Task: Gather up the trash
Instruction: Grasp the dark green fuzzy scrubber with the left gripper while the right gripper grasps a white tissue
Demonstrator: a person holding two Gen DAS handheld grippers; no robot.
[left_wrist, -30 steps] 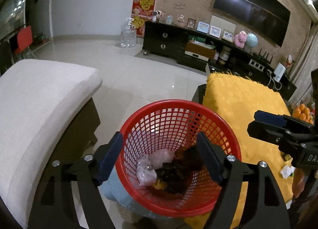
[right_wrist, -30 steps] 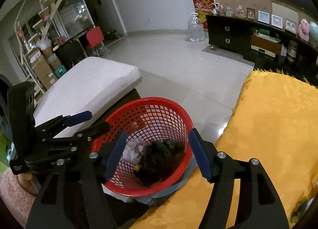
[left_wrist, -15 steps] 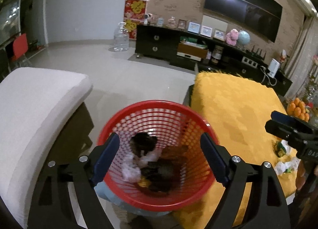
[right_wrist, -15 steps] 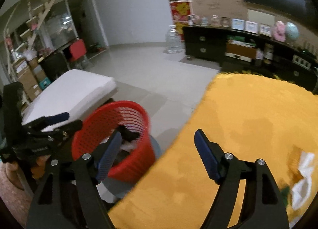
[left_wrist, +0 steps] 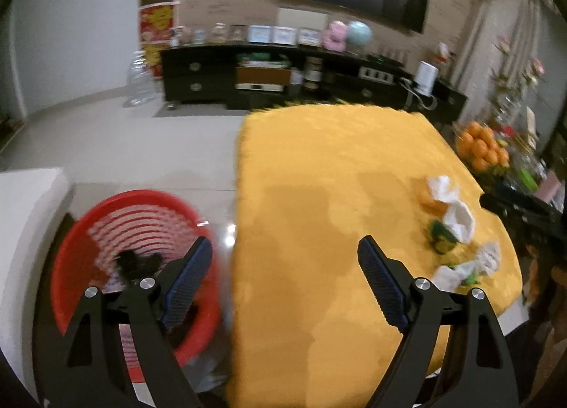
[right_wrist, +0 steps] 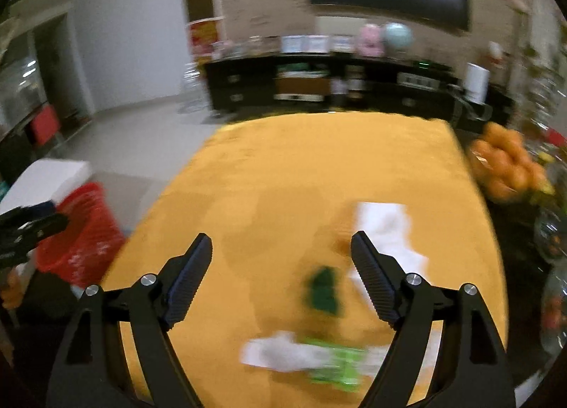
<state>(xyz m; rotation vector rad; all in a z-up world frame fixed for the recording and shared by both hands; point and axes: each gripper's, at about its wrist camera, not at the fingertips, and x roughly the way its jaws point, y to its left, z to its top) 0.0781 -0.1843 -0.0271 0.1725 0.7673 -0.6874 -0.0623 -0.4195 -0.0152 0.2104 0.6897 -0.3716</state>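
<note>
Both cameras swung right since before: red basket slid to left edge, trash now in view.
Big fuzzy yellow table cover (right_wrist: 319,167) fills middle.
Red plastic mesh basket (left_wrist: 106,230) sits beside table, dark trash inside.
Left gripper (left_wrist: 285,259) wide open, holds nothing.
Right gripper (right_wrist: 281,253) wide open, holds nothing, above table.
White crumpled tissues (right_wrist: 386,227), dark green scrap (right_wrist: 324,289), light green wrapper (right_wrist: 333,367) lie on cover, blurry.

words: none can be read | red poster (left_wrist: 157,23) by the wall: yellow marks, too blurry to make out | picture frames (left_wrist: 283,34) on the dark cabinet (left_wrist: 198,74): too small and smeared | green wrapper (right_wrist: 335,367): print blurred
</note>
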